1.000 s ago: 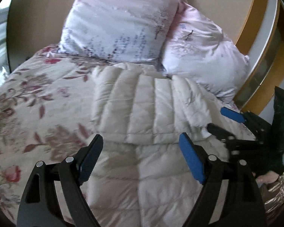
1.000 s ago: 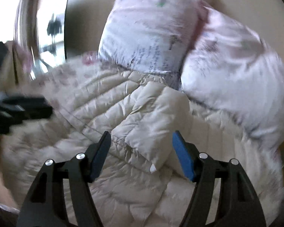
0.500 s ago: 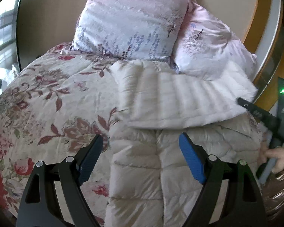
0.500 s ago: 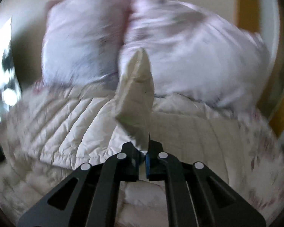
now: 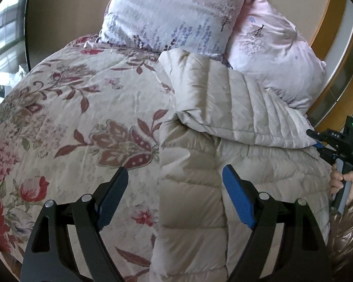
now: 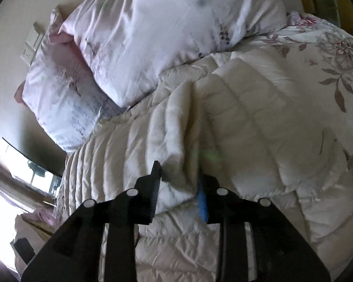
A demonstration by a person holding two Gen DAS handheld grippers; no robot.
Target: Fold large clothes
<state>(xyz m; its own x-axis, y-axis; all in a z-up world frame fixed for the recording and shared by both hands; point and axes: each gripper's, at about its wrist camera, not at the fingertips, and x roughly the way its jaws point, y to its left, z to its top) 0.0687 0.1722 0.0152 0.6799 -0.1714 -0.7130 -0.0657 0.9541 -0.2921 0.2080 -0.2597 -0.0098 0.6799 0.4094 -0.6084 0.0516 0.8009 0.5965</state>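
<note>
The cream puffer jacket (image 5: 195,188) lies on the bed's floral quilt (image 5: 70,117), just below the two pillows (image 5: 176,16), and its sleeve (image 5: 235,108), which a second ago lay folded down on the jacket's body, is now drawn out across the chest toward the side away from the pillows' left edge. That suggests the sleeve fold is being redone or squared, so the task looks only partly done. The fabric is glossy, quilted in puffy bands, and likely slips and springs back. The right claw (image 6: 178,188) has just been parting slightly after a tight pinch, yet the sleeve's cuff edge still sits bunched between its pads. The left claw (image 5: 174,199) hovers spread wide over the jacket's hem half, holding nothing.
</note>
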